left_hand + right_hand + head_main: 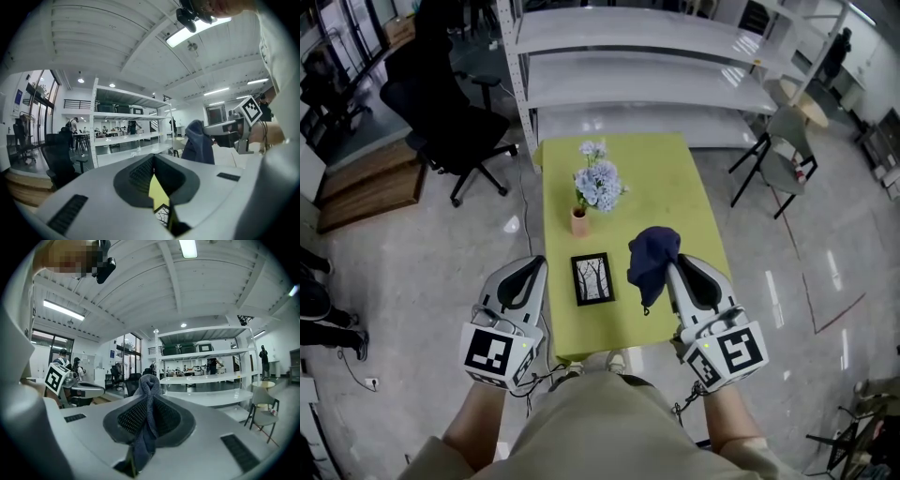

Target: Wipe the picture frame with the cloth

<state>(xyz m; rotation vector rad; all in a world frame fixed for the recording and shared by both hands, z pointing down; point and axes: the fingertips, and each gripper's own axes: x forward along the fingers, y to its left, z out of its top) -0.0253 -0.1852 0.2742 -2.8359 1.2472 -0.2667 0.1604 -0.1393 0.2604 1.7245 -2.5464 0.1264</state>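
The green bench (pixel 675 178) stood below me. My right gripper (pixel 671 266) was clamped on the dark blue cloth (pixel 652 255), which hung bunched from its jaws. My left gripper (pixel 539 264) was closed, holding nothing. The picture frame (pixel 592 278) lay flat on the bench between them, near its front edge.

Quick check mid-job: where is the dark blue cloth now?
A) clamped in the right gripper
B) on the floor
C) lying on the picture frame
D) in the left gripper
A: the right gripper has its jaws shut on the cloth, apart from the picture frame.
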